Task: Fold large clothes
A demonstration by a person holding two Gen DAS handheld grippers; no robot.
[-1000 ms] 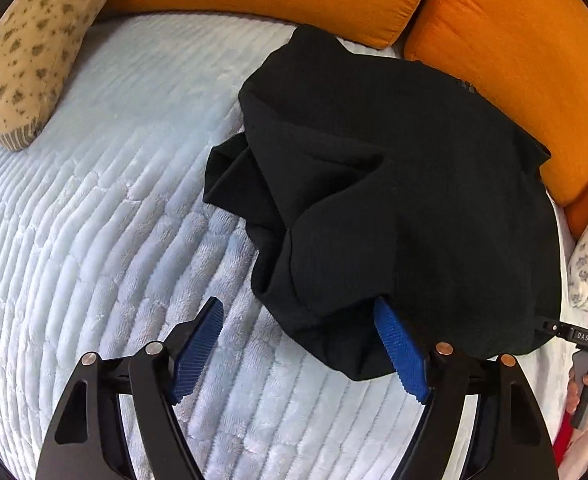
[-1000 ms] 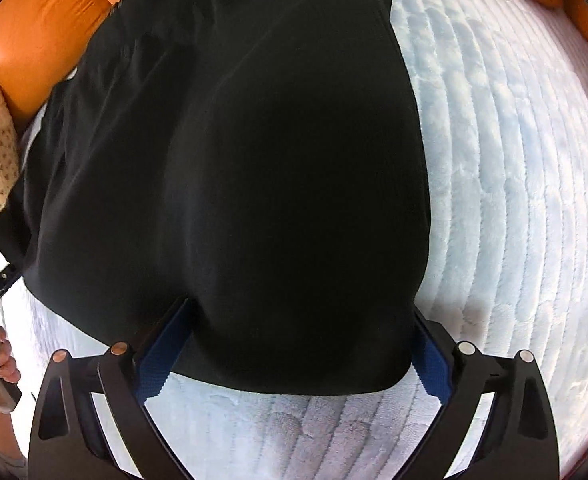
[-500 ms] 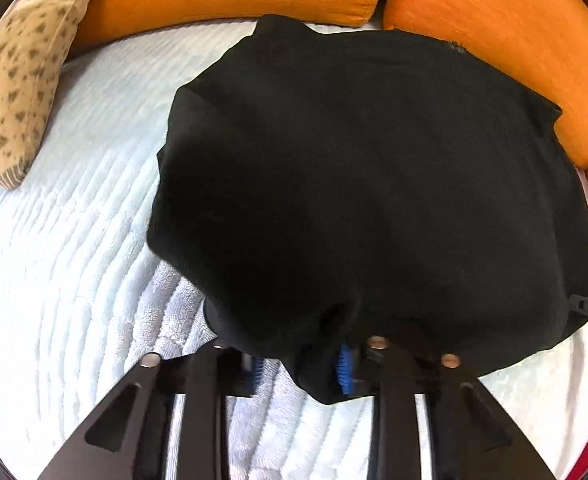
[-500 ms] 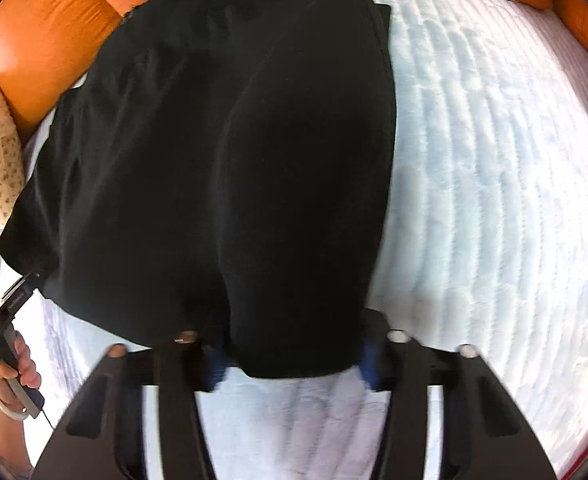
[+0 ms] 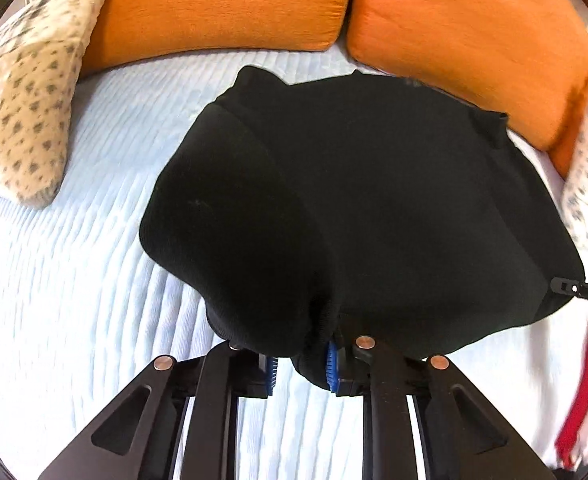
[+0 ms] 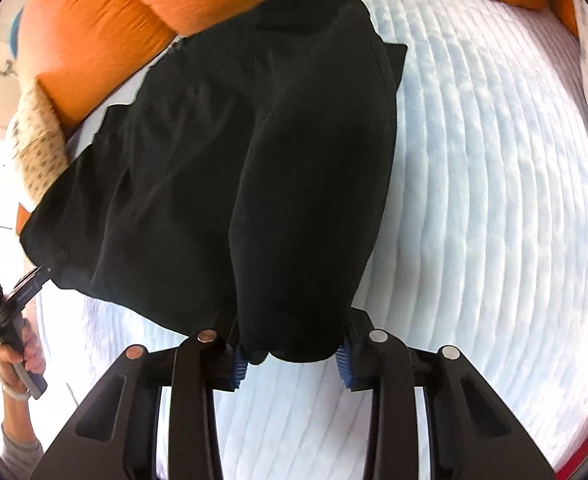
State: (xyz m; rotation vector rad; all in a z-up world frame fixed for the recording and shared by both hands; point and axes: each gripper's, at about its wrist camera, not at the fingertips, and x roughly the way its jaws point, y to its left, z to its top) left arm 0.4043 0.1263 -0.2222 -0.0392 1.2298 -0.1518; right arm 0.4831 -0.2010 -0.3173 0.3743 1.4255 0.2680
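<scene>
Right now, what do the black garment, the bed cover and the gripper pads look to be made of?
Black garment: soft matte knit, probably cotton jersey; it drapes in rounded folds with no sheen.
Bed cover: pale blue plush, likely fleece or chenille; raised fuzzy ribs.
Pads of the left hand-held gripper: blue ridged rubber or soft plastic, judging by the toothed edges; exact material unclear.

A second ago both grippers stood wide open around the near edge of the black garment point(image 5: 354, 200). The left gripper point(image 5: 301, 364) and right gripper point(image 6: 292, 362) have since been closing their jaws and now pinch bunched cloth. The edge is lifted off the bed point(image 5: 74, 280), sagging between them.
</scene>
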